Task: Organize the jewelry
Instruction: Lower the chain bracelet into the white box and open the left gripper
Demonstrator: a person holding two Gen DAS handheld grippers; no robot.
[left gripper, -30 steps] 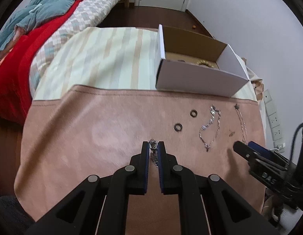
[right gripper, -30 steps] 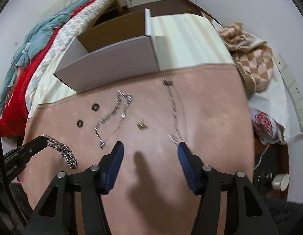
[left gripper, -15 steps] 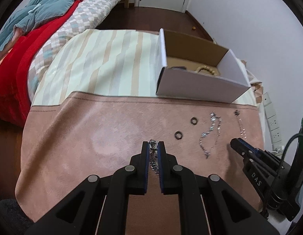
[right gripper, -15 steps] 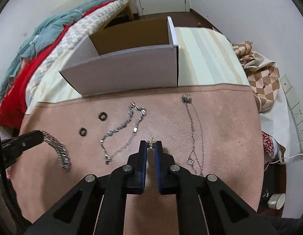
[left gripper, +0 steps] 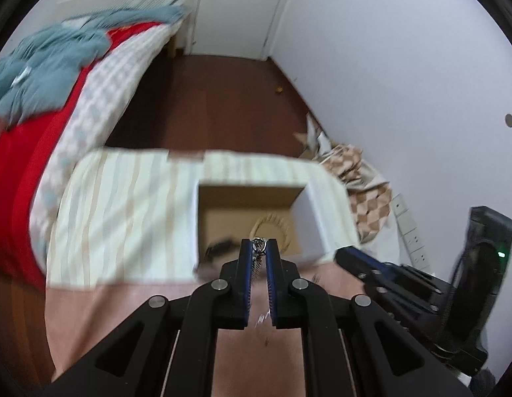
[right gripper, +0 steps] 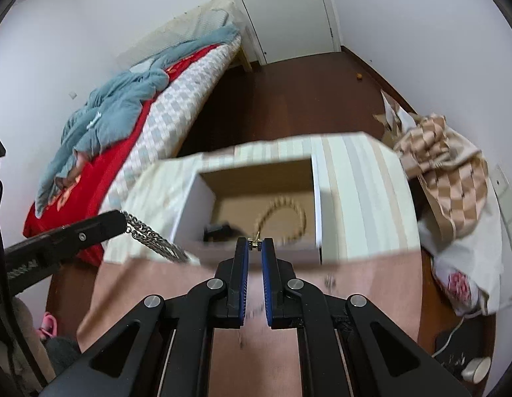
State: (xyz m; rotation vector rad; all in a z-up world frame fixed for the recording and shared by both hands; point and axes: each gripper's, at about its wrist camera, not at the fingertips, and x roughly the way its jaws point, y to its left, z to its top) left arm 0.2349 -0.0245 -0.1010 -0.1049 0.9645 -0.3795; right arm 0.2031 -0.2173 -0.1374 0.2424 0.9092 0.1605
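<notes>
**Ana:** At the near edge of the left wrist view, the left hand-held gripper (left gripper: 259, 248) is closed on a silver chain (left gripper: 255, 264). One end shows between the tips and the rest hangs down between the fingers.

**Ben:** Why so high?

**Ana:** I think it is held up so that the hanging part can clear the near wall of the cardboard box (left gripper: 317, 221), which stands open on the striped cloth (left gripper: 123, 211) just behind the tips. A beaded bracelet (left gripper: 270, 228) and something dark already lie inside, so the box seems to be the collecting place.

**Ben:** And from the right wrist?

**Ana:** Here the right hand-held gripper (right gripper: 255, 244) is closed on a tiny gold earring (right gripper: 255, 242), pinched only at the very tips. Probably such a small piece allows no other grip. It is also before the box (right gripper: 193, 205), near its front wall.

**Ben:** Is the chain visible there?

**Ana:** Yes, on the left it hangs (right gripper: 150, 236) from the other gripper, beside the left wall of the box. On the pink table (right gripper: 371, 281) more pieces seem to remain, but they are too blurred to name.
</notes>
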